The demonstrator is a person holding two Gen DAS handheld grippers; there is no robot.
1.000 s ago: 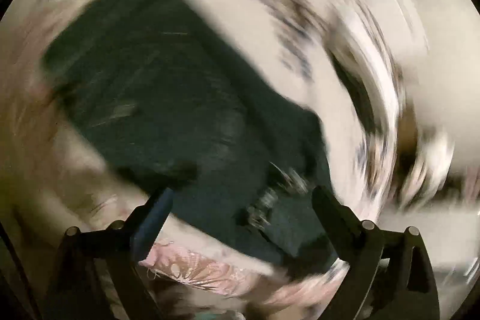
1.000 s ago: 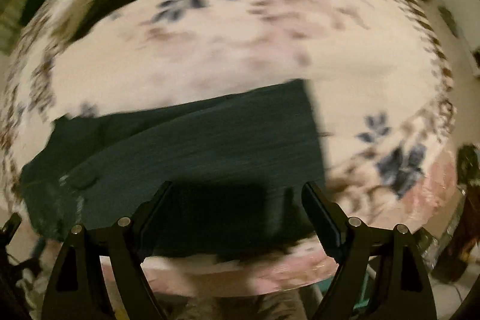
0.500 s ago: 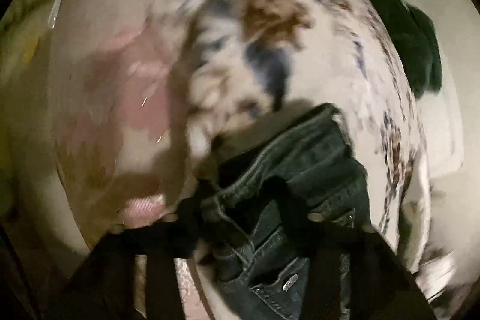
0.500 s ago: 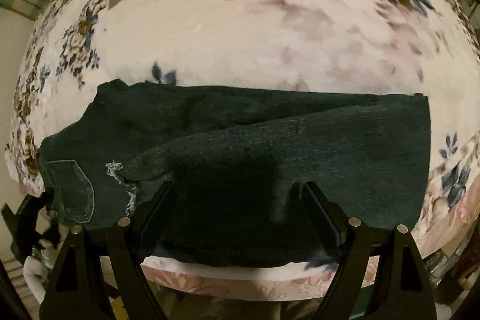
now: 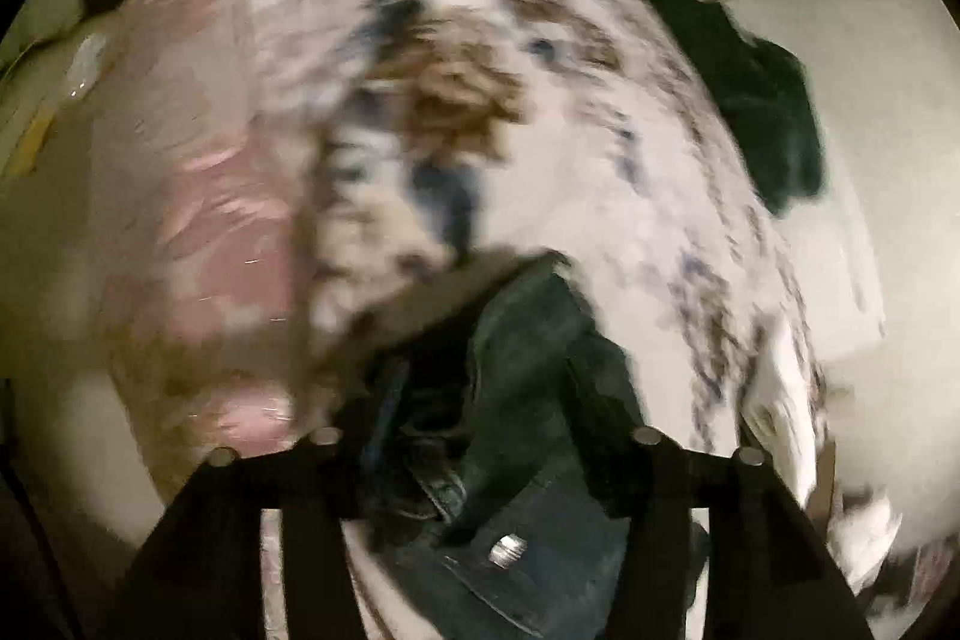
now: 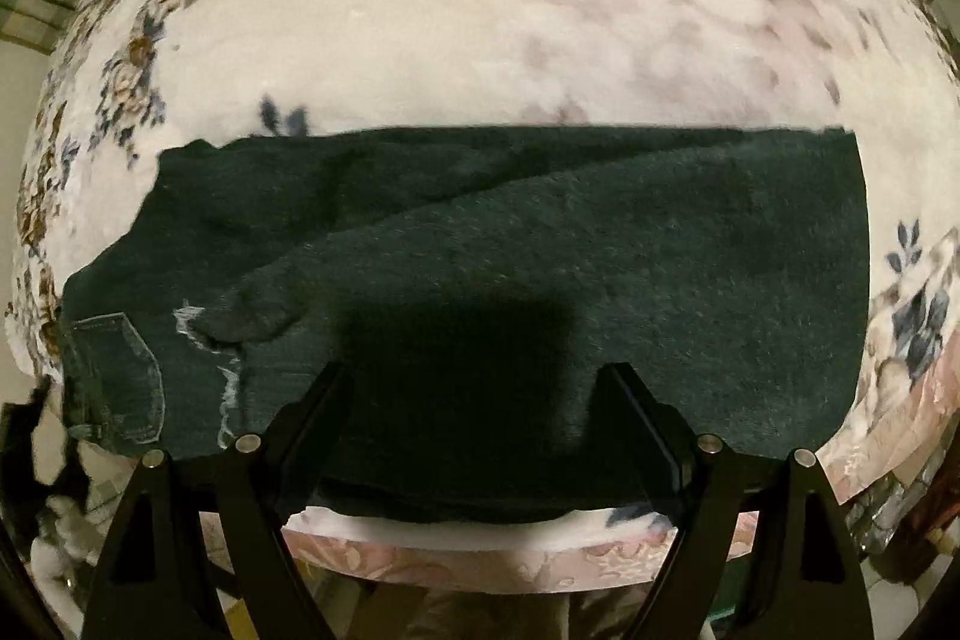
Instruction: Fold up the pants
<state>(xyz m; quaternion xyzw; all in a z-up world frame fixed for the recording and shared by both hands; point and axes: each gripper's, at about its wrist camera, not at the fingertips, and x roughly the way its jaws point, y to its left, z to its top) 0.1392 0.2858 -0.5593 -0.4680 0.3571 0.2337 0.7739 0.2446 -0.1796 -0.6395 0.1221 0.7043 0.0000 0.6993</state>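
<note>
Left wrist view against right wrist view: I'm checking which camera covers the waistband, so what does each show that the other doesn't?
Only the left wrist view shows the waistband end close up, with its metal button bunched between the left tool fingers. Only the right shows the pants laid out flat, back pocket included, with the right tool open above them. Both show the dark jeans on the floral blanket.

Dim warm light falls on a floral blanket (image 6: 480, 58) beside a pale wall (image 5: 840, 58).
</note>
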